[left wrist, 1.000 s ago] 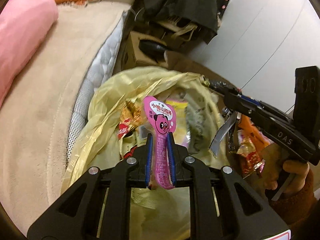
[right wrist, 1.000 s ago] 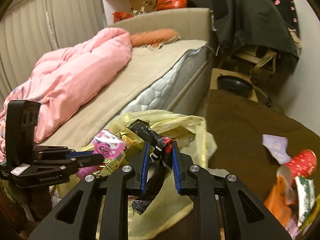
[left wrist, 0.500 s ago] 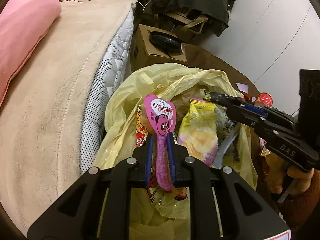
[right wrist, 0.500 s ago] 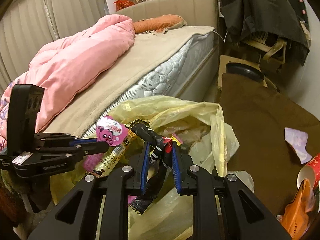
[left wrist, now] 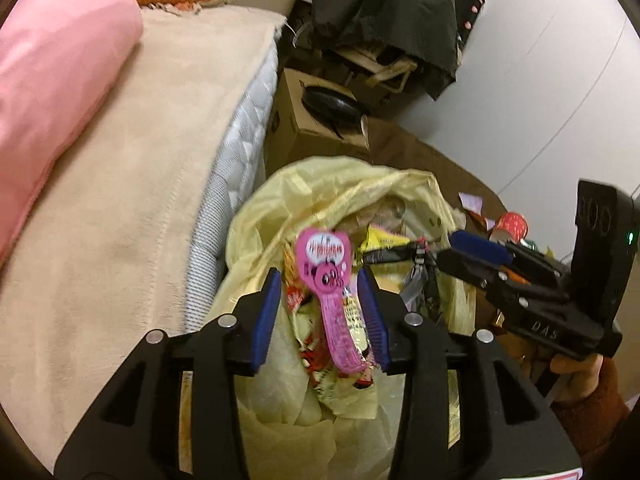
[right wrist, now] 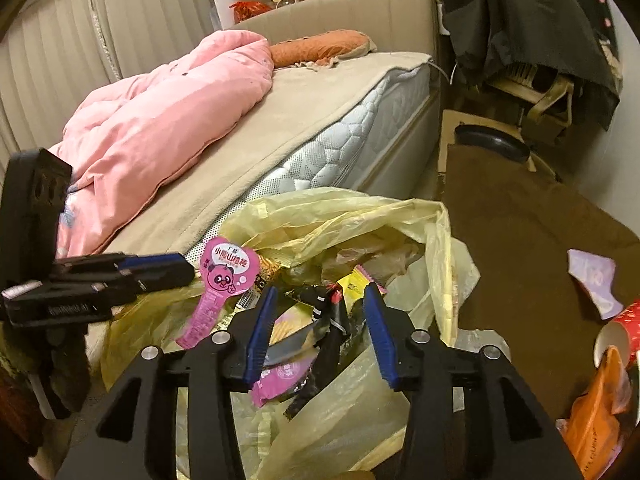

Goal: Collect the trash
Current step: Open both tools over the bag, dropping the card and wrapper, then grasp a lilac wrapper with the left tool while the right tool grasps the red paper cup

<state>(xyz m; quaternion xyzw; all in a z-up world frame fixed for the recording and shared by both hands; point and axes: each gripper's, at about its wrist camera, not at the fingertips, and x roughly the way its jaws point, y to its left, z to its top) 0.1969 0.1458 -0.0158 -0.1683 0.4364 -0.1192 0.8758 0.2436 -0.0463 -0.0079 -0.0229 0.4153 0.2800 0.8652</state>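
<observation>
I am at the dropping step: both of my grippers hang over the crumpled yellow plastic trash bag, which stands open on the floor just beside the bed.

My left gripper has just been opening. Its blue fingers stand apart now, and the pink paddle-shaped snack wrapper with a cartoon bear is between them but no longer pressed. In the right wrist view this wrapper looks already free and is tilting down toward the bag mouth.

My right gripper has also just been opening. The crumpled black foil wrapper sits between its spread fingers, and I judge it is released too (it touches neither pad, as far as I can see).

Both pieces are above the bag mouth, so they should fall among the wrappers already inside.

More trash waits on the brown floor mat: a torn lilac paper scrap, a red paper cup and an orange plastic packet. For the next move I must first see both wrappers fall clear, then turn to that pile with open fingers.
</observation>
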